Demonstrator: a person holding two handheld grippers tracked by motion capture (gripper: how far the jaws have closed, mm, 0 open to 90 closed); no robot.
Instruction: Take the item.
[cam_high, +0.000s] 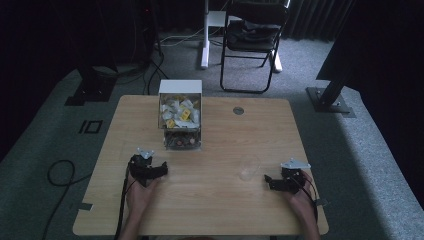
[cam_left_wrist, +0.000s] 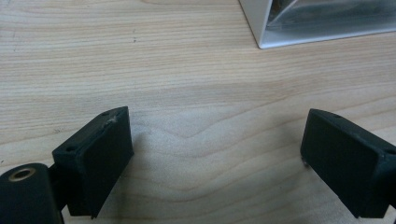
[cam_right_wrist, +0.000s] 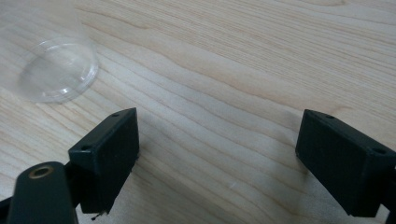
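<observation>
Wooden table (cam_high: 210, 195), white sachet box (cam_high: 180, 114) far side, clear cup (cam_high: 249, 167) between both grippers, fingers released, empty.

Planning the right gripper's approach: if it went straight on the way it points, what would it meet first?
Probably the clear plastic cup, just ahead of the open right gripper, though slightly off-line in its own view, so it might slip past.
</observation>
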